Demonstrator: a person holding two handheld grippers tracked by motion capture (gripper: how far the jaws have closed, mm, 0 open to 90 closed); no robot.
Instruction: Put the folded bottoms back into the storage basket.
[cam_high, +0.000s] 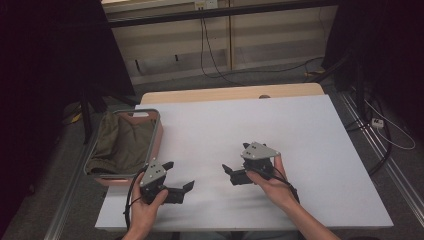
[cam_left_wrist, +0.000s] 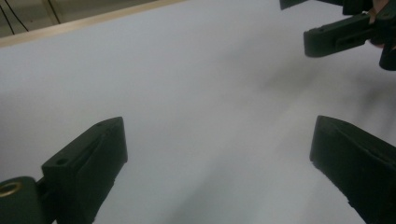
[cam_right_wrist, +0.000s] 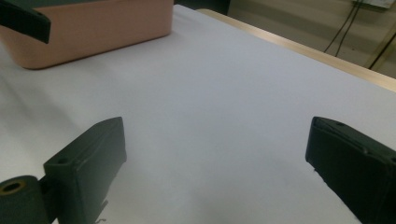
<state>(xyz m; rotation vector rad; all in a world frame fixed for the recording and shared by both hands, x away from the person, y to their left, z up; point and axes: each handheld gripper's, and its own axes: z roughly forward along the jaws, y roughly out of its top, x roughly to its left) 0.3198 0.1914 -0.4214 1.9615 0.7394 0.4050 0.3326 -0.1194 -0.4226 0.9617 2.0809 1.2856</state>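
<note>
Both grippers hover low over the white table (cam_high: 225, 120), each held in one of the person's hands, and they face each other. My left gripper (cam_high: 178, 175) is near the front left, open, with bare tabletop between its jaws (cam_left_wrist: 217, 135). Slightly right of centre, my right gripper (cam_high: 235, 157) is also open and holds nothing (cam_right_wrist: 217, 135). In the left gripper view the right gripper (cam_left_wrist: 338, 35) shows at the top right. One jaw of the left gripper (cam_right_wrist: 23, 18) shows at the top left of the right gripper view.
A pink basket (cam_high: 156, 142) with a metal handle and an olive cloth (cam_high: 122, 137) inside stands at the table's left edge, close behind the left gripper; its wall (cam_right_wrist: 93, 28) appears in the right gripper view. Cables lie on the floor beyond the table.
</note>
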